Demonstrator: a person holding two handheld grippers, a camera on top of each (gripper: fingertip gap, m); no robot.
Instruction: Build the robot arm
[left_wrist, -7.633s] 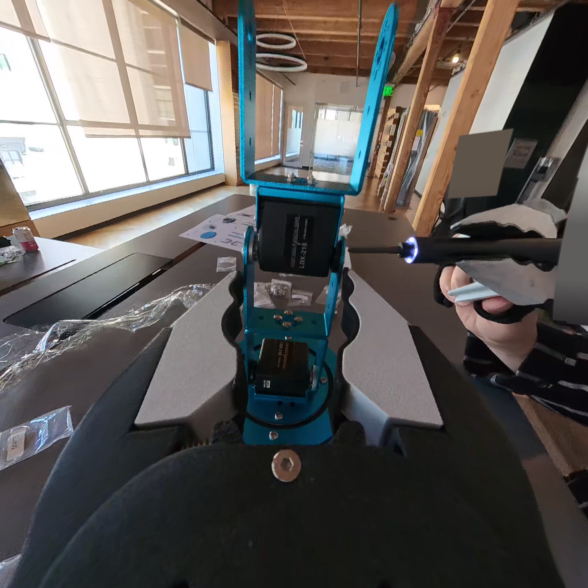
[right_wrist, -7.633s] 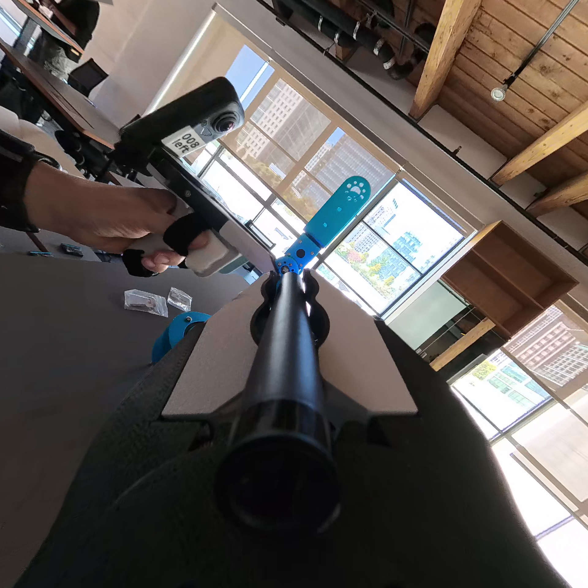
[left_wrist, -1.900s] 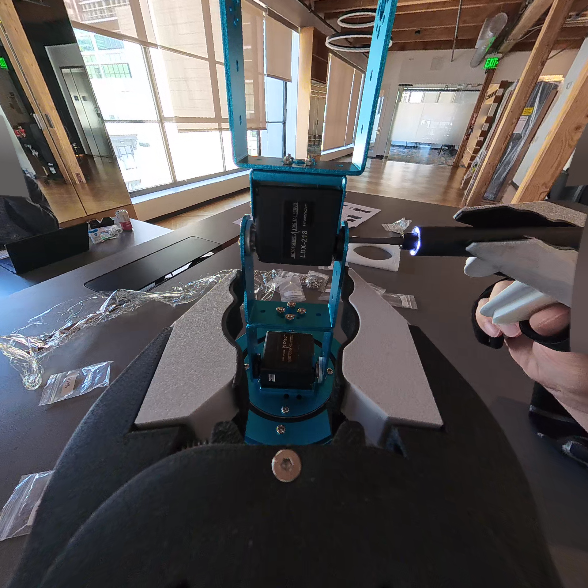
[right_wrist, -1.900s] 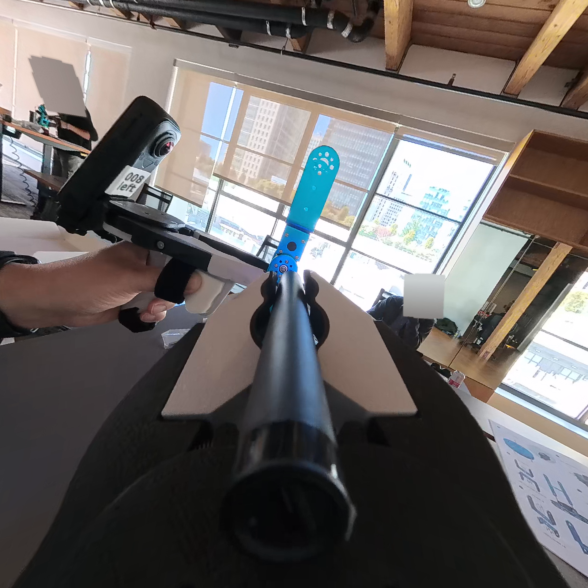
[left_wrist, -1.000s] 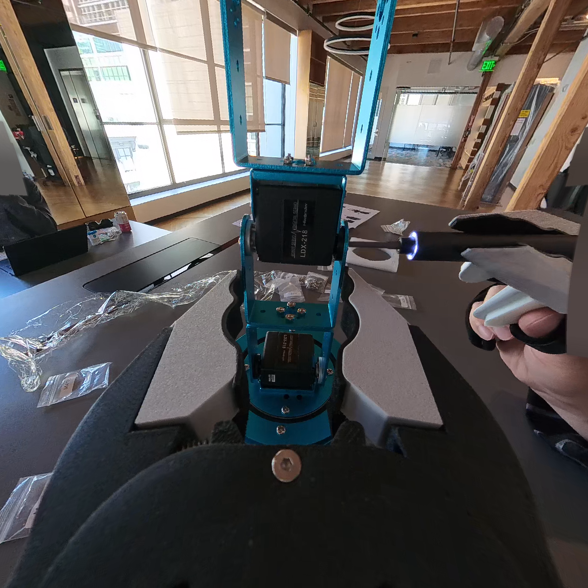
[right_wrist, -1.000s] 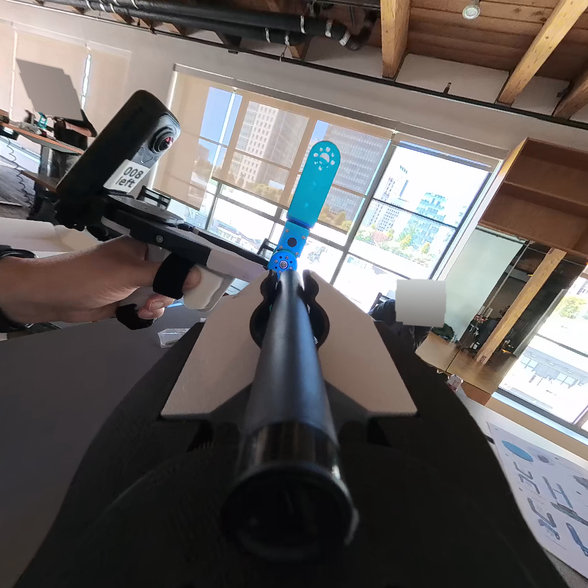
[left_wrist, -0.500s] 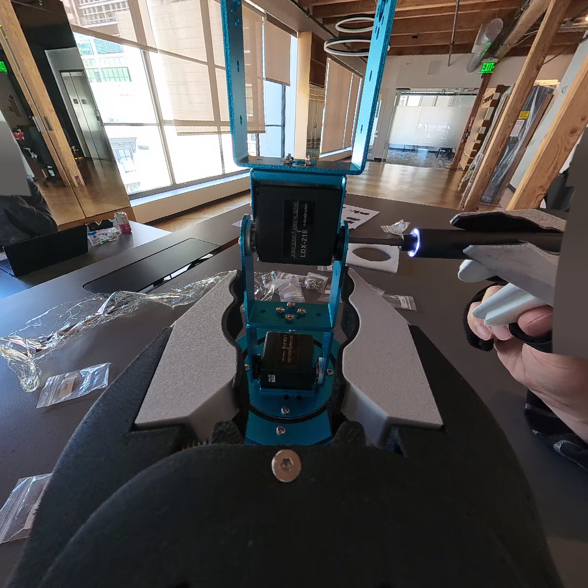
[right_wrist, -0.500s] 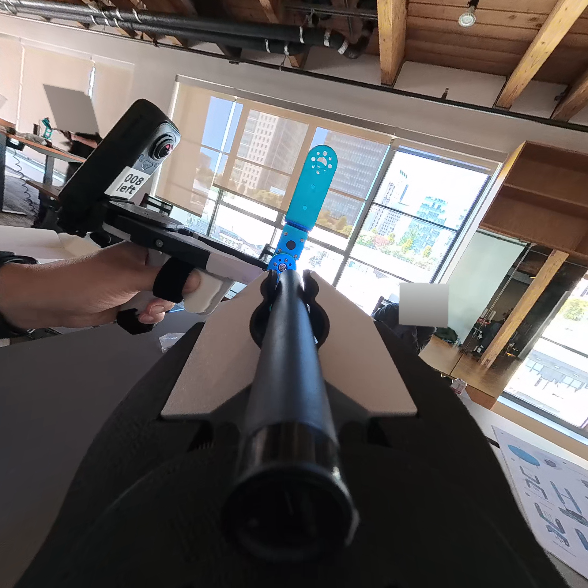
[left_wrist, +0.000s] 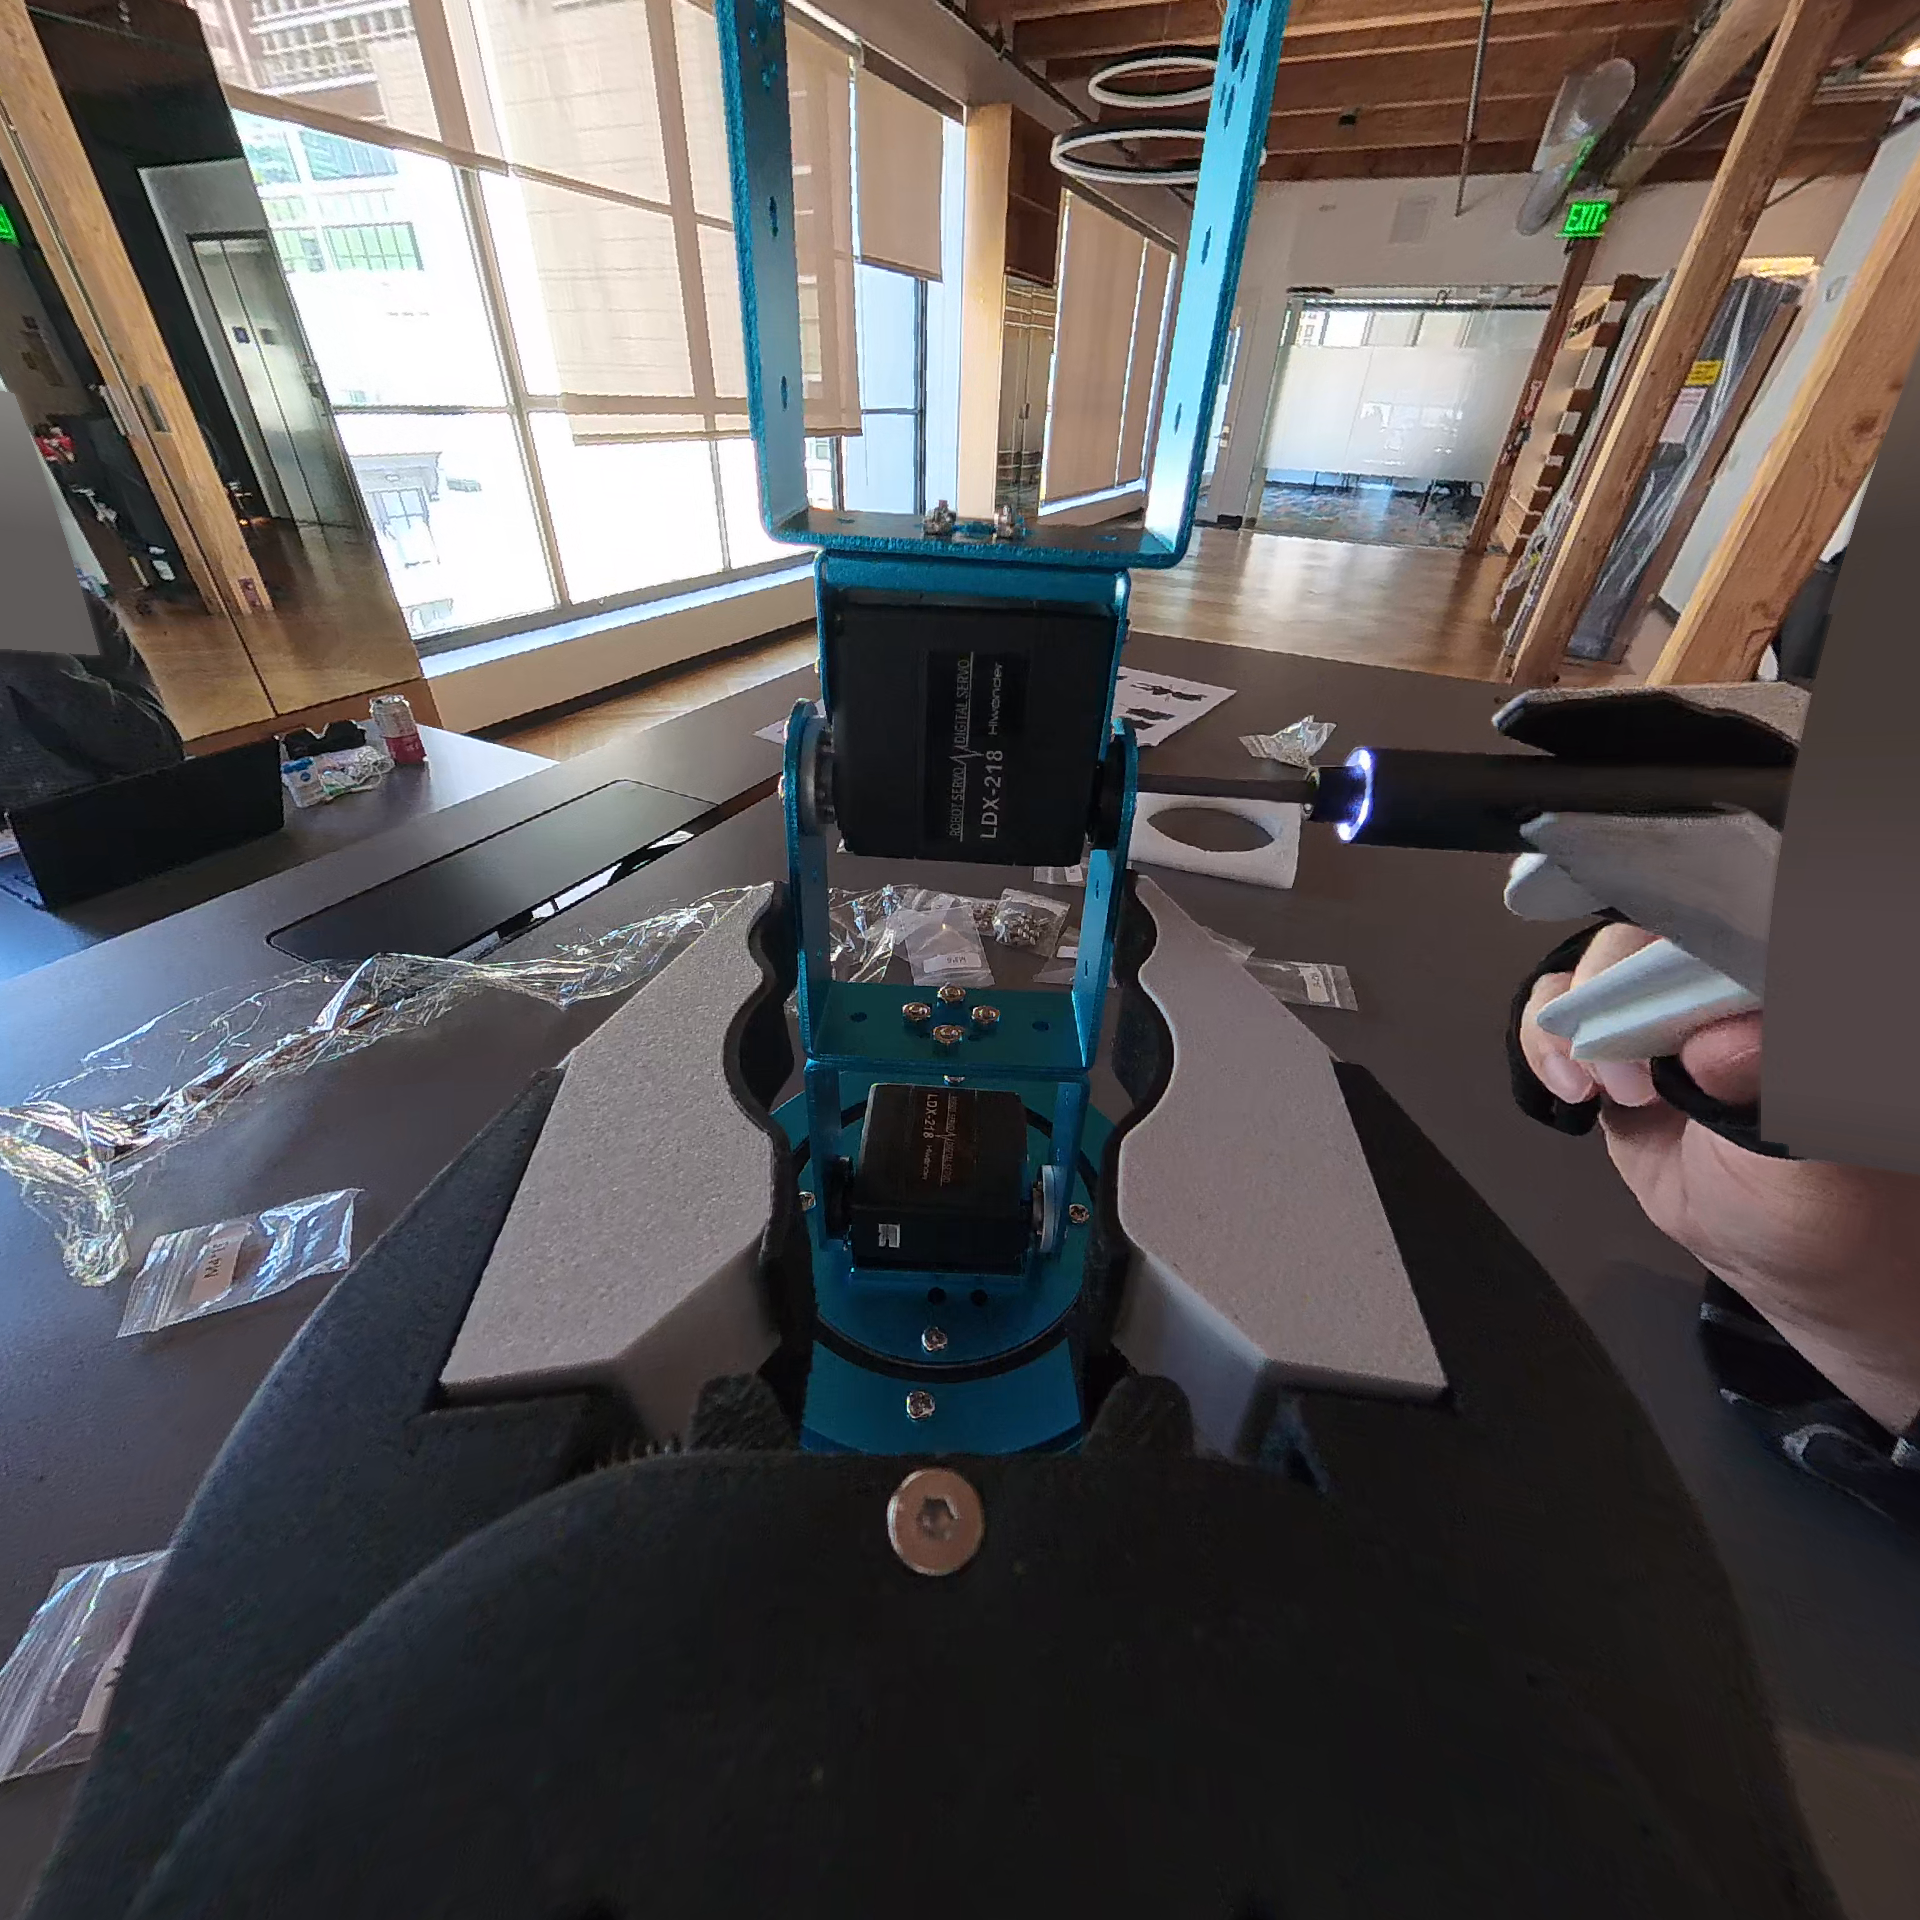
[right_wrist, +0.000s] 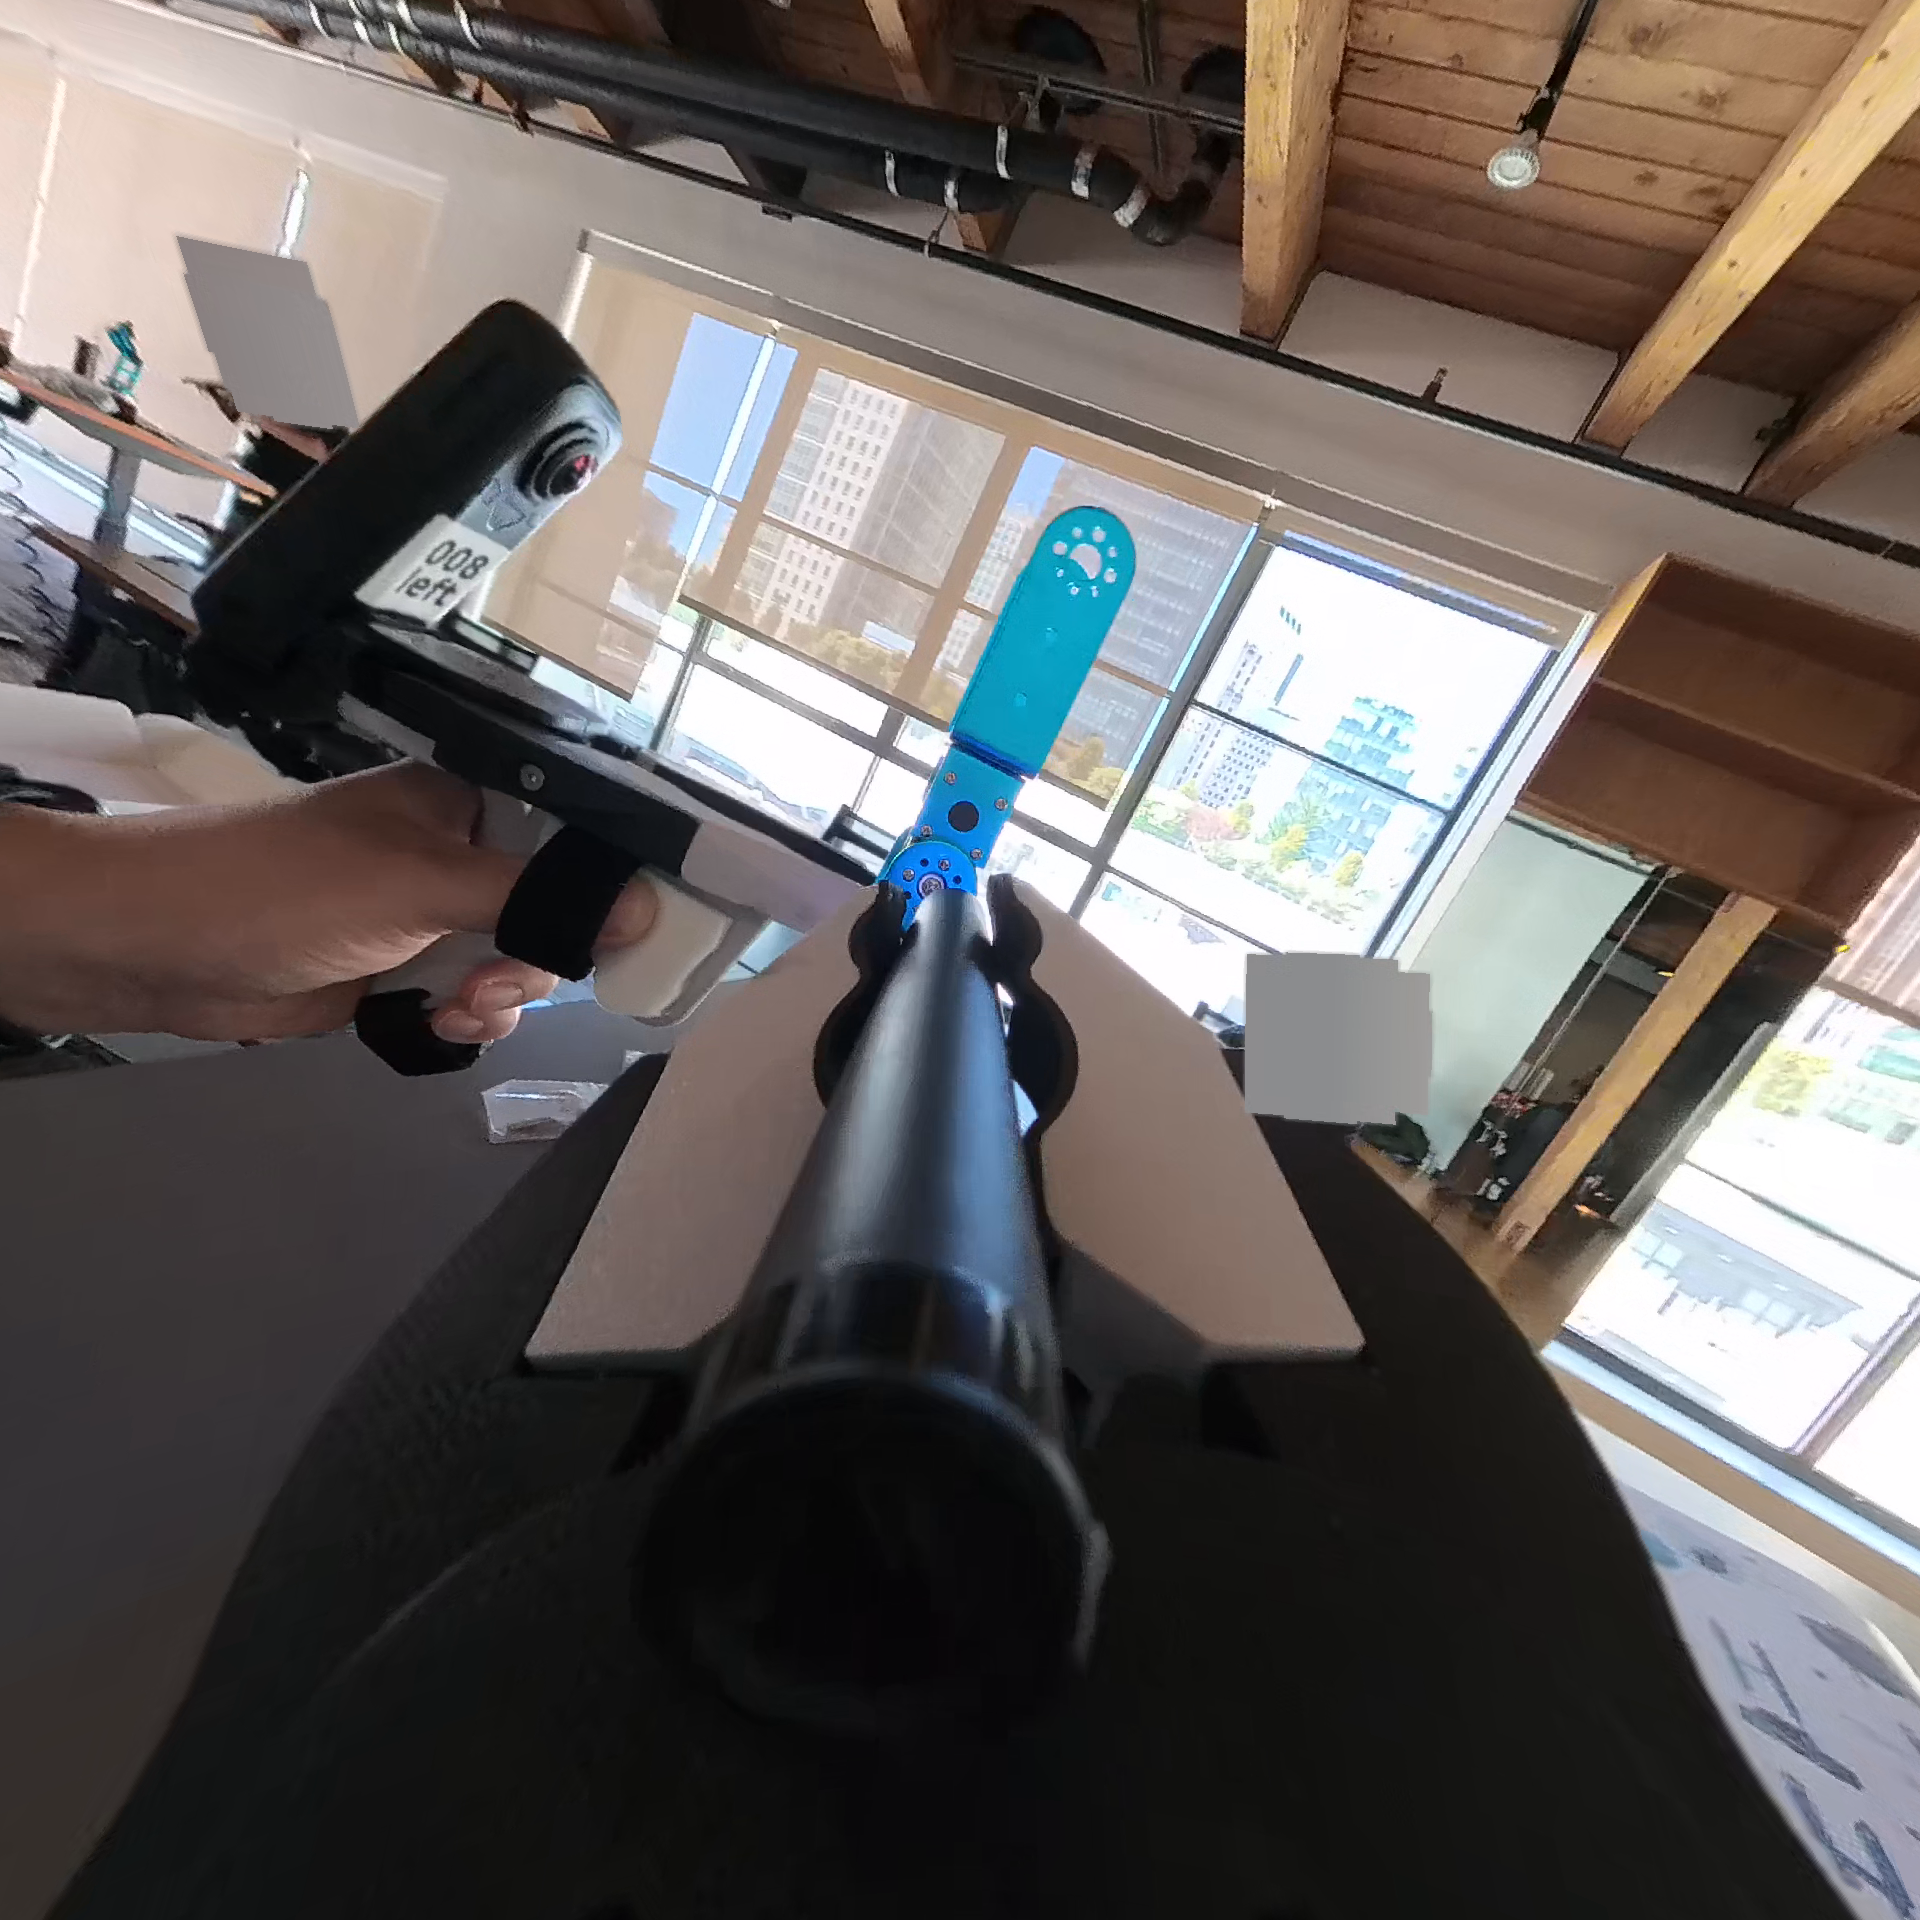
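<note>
A blue metal servo assembly (left_wrist: 951, 1049) with two black servos stands upright on the dark table (left_wrist: 1455, 935). My left gripper (left_wrist: 951, 997) is shut on its lower bracket, grey pads on both sides. A tall blue U-bracket (left_wrist: 977, 281) rises from the top servo (left_wrist: 966, 743). My right gripper (right_wrist: 935, 935) is shut on a black electric screwdriver (right_wrist: 914, 1122). In the left wrist view the screwdriver (left_wrist: 1507, 795), its ring light lit, comes in from the right with its bit on the upper joint's right side. In the right wrist view the bit meets the blue round hub (right_wrist: 928, 880).
Crumpled clear plastic wrap (left_wrist: 312, 1029) and small bags of parts (left_wrist: 234, 1257) lie left on the table. More bags and screws (left_wrist: 997, 925) and a white foam piece (left_wrist: 1216, 842) lie behind the assembly. Printed sheets (right_wrist: 1818, 1704) lie at the right. A person's hand (right_wrist: 260, 914) holds the left gripper.
Since 7.6 s ago both views swung and the right one levelled. Within the last second the right wrist view has tilted a little; the screwdriver bit stays on the joint and both grips hold.
</note>
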